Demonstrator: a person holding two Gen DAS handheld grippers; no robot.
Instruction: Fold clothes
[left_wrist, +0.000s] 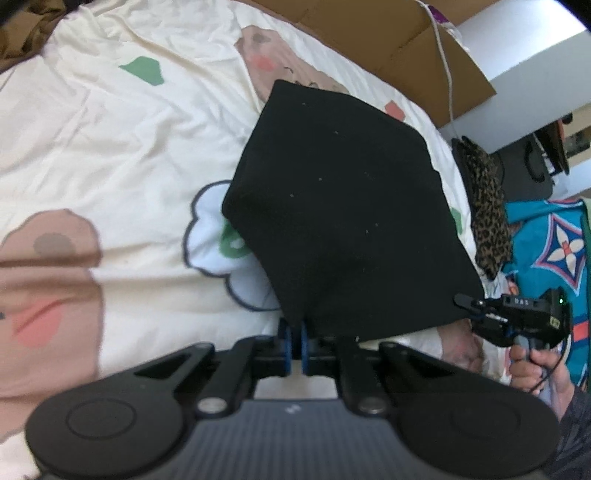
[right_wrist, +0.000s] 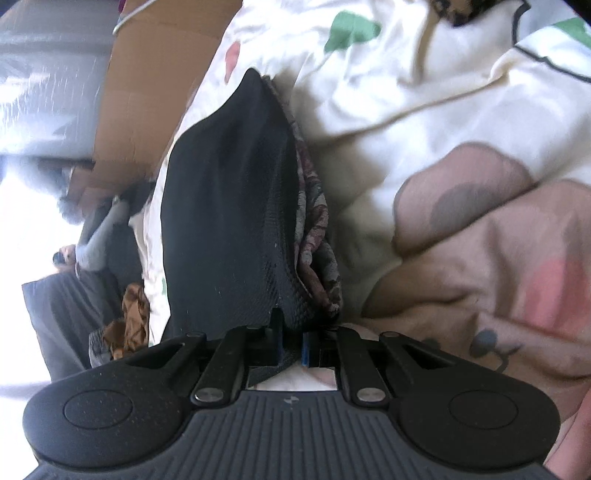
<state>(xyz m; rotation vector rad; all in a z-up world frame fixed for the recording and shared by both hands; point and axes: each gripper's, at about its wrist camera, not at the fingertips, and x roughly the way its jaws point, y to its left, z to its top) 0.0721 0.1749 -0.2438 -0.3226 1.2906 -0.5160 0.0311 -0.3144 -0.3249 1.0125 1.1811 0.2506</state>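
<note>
Progress is judged to be at a middle fold. The black garment (left_wrist: 343, 206) is seen lying as a squarish panel on the bed's patterned duvet (left_wrist: 122, 155), toward the bed's right edge, so some folding is taken to be done already. The left claw (left_wrist: 294, 341) is clamped together on the garment's near left corner, which is raised off the duvet. The right claw (left_wrist: 466, 303), gripped by a hand (left_wrist: 532, 363), is clamped on the near right corner; in its own view the black cloth (right_wrist: 236, 206) is pinched between the blue pads, with a floral patterned layer (right_wrist: 317, 236) showing beneath it. A leopard-print garment (left_wrist: 485, 206) is left unfolded at the bed's right edge. The held edge remains to be carried across and laid flat.
</note>
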